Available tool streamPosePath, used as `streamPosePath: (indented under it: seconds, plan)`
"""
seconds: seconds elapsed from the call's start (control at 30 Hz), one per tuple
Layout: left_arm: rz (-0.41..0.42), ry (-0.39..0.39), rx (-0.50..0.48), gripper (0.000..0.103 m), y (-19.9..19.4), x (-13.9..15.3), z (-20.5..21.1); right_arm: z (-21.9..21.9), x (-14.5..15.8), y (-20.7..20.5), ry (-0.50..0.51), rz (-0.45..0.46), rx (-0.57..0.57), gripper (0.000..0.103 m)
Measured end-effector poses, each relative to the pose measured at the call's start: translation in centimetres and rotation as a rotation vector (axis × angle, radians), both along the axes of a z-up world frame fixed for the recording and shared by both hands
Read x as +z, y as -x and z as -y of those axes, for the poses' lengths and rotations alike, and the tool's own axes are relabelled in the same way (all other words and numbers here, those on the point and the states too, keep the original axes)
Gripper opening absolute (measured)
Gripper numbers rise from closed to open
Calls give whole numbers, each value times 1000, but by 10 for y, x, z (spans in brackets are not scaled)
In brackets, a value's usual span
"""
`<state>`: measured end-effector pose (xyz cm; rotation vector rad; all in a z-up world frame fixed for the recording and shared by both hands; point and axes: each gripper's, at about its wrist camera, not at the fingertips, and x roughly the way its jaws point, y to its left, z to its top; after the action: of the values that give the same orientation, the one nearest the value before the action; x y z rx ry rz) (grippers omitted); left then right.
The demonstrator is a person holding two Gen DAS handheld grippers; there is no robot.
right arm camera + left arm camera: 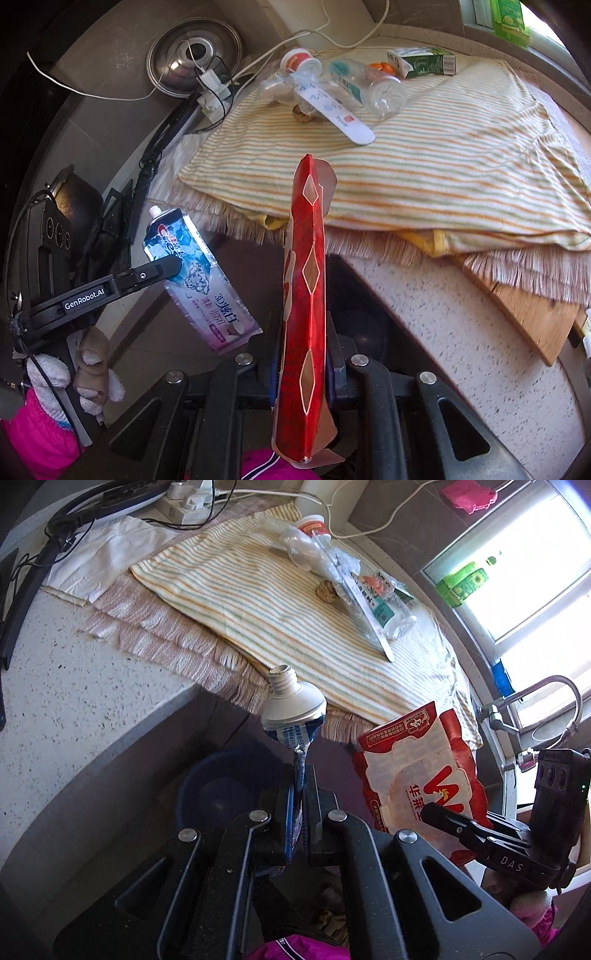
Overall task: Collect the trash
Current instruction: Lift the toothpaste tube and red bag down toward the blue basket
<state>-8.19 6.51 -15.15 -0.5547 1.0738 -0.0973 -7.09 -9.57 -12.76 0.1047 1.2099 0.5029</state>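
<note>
Left wrist view: left claw (pixel 301 794) is clenched on the flattened tail of a toothpaste tube (pixel 293 716). The tube's long axis runs along the fingers, uncapped neck pointing to 12 o'clock. A blue bin (pixel 218 790) sits below the surface (pixel 74 686) edge, at 9 to 10 o'clock from the claw tips and just beside them in this view. The right claw (pixel 443 818) enters from 3 o'clock, grasping a red-and-white snack bag (pixel 417 771). Remaining trash lies on the striped cloth (pixel 258 602) at 12 to 1 o'clock: a crushed clear bottle (pixel 317 554) and a second flat tube (pixel 365 609).

Right wrist view: the right claw (pixel 304 354) is clenched on the snack bag (pixel 306 280), seen edge-on, long axis along the fingers toward 12 o'clock. The left claw (pixel 173 264) holds the toothpaste tube (pixel 195 273) at 9 o'clock. A dark round opening, probably the bin (pixel 362 332), shows directly behind the bag, below the surface (pixel 461 350) edge.

Judgement: both items appear poised over or near the bin. The coming move depends on each claw standing above the bin mouth before release; which claw is nearer cannot be told from these views.
</note>
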Motion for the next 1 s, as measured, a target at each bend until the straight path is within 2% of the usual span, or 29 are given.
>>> streamPosePath:
  seconds: [0.33,0.6,1.0]
  plan:
    - [-64,-48,-70,1,9,-46,13,-15,-42,21,57,-51,-12,17]
    - [-128,-91,-103,1,9,-91,18,-28,-78,22,95,-90,-11,17]
    - [-188,-115,-130,1,-2,-141,29,-47,-129,12,152,-131,-6,17]
